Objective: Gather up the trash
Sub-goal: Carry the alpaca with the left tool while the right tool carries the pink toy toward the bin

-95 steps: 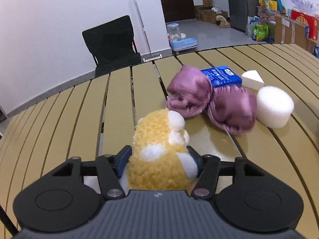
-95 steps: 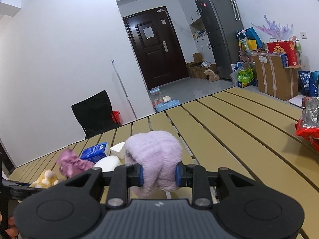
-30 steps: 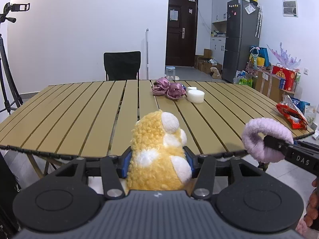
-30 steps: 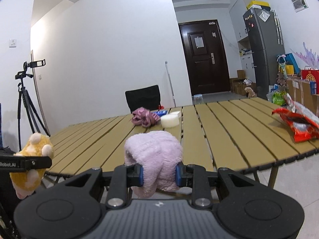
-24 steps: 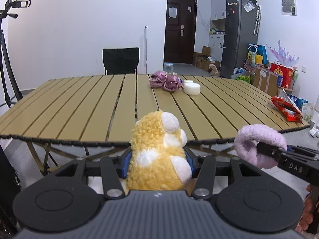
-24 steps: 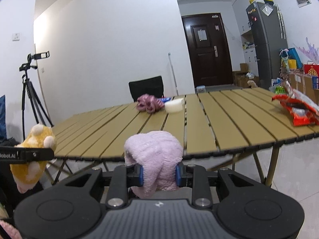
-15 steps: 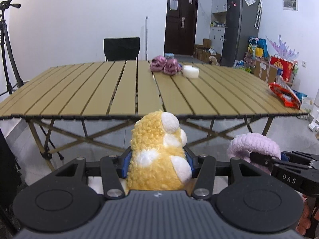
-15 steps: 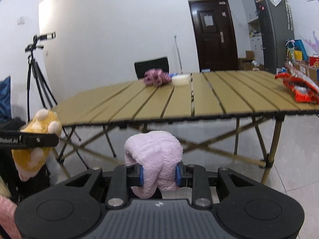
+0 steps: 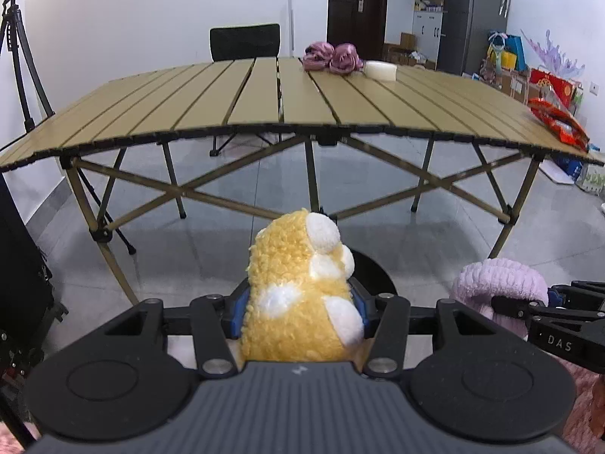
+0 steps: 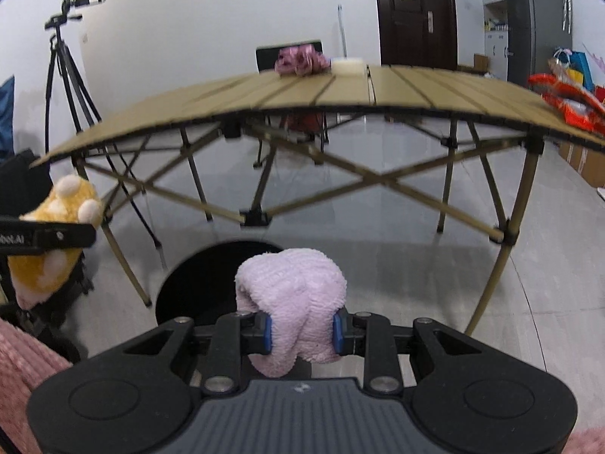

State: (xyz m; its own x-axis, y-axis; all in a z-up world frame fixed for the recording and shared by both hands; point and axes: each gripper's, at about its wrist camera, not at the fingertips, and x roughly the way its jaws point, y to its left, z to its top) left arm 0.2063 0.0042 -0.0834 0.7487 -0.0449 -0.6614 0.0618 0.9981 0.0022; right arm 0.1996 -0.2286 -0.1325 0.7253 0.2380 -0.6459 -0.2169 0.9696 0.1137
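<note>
Both pairs of fingers were clamped on soft things: our left gripper (image 9: 300,302) squeezed a yellow plush toy (image 9: 302,295) between its blue pads, and our right gripper (image 10: 301,331) was shut tight on a lilac fluffy bundle (image 10: 293,302), which bulged up past its fingertips. Just beyond and below both sets of fingers we saw a round black opening (image 10: 204,276) on the floor, which we took to be the bin; the right fingers pointed down toward its near rim, and in the left view only a dark arc of it showed behind the toy. Neither item was inside it yet, since both were pinched and hanging in the air above the tiles. We judged ourselves partway through: two pieces had been picked up and brought near the bin, but not dropped. Well ahead of the fingers, on the slatted table (image 9: 264,113), more remained to collect: a crumpled purple cloth (image 9: 332,57) near the far edge, a white foam cylinder (image 9: 381,70) just beside it, and a red snack wrapper (image 9: 557,123) at the right-hand end. So what was left, as we saw it, was to let go of both items over the opening and then return to the table for the rest.
</note>
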